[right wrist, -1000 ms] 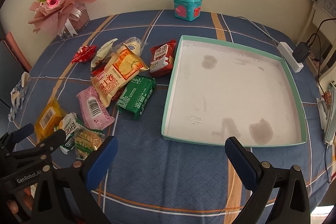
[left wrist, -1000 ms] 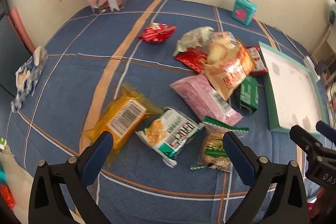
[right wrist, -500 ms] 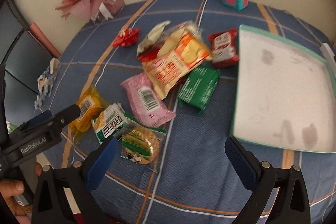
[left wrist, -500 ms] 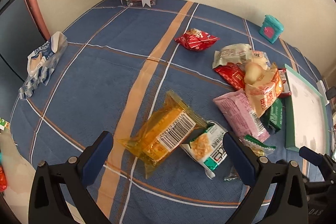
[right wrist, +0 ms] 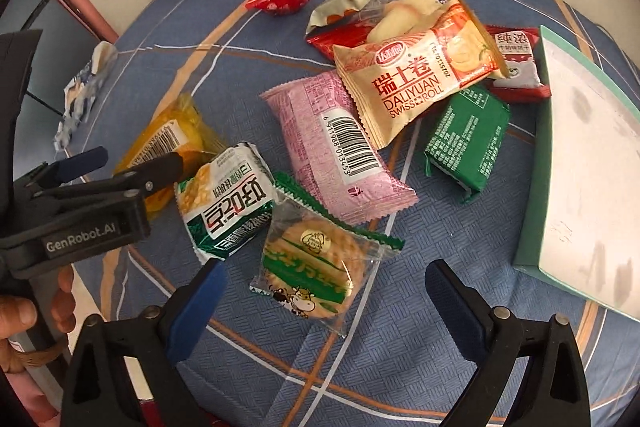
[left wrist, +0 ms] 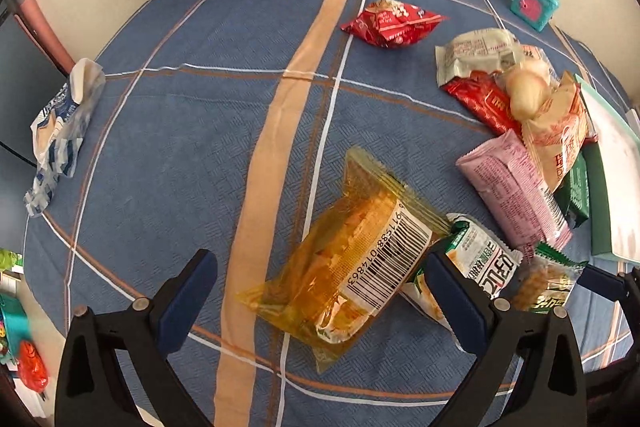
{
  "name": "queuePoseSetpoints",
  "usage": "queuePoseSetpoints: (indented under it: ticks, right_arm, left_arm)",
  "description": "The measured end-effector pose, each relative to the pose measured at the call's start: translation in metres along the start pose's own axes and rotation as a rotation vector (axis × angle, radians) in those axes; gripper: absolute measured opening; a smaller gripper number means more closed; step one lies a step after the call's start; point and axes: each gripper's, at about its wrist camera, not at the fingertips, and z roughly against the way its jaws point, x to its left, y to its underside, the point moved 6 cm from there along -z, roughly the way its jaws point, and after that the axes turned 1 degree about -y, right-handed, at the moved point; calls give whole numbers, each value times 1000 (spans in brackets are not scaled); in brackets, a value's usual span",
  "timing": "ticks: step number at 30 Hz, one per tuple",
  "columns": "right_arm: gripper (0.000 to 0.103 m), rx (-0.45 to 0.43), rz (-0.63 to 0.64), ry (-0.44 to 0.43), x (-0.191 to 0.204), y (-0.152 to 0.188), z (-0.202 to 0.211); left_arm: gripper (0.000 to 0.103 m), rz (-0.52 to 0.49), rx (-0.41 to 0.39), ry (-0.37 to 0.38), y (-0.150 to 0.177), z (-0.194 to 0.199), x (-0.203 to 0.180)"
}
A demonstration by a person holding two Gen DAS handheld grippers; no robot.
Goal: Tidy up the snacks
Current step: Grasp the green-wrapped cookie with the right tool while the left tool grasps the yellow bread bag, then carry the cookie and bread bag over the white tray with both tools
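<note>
Both tools lowered over blue plaid tablecloth [left wrist: 200, 131].

Open cloth [left wrist: 192, 155] left of snack pile [right wrist: 400, 83]

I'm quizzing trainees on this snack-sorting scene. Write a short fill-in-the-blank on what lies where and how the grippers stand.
1. The left gripper, with its jaws ____, frames the yellow packet.
2. The right gripper frames the round ____ packet.
3. The Swiss roll packet lies partly on the ____ packet.
4. The teal tray holds ____ snacks.

Missing words: open; biscuit; pink; no
</note>
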Motion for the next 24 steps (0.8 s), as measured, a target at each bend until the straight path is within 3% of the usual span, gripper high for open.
queuePoseSetpoints:
  ticks: [5, 7, 8, 10, 14, 24]
  right_arm:
    - [80, 45, -1, 4, 5, -4, -22]
    - [73, 43, 0, -5, 7, -6, -24]
    - [67, 38, 3, -13, 9, -6, -25]
    - [65, 37, 7, -22, 10, -6, -25]
    - [54, 39, -4, -57, 9, -2, -23]
    - [52, -13, -10, -56, 0, 5, 9]
  left_arm:
    - [73, 10, 19, 34, 1, -9, -1]
    - [56, 8, 18, 37, 3, -10, -2]
    - [55, 12, 20, 42, 4, -10, -2]
    - [49, 22, 17, 52, 5, -11, -3]
    - [43, 40, 3, 54, 9, -7, -2]
    - [42, 62, -47, 51, 12, 22, -1]
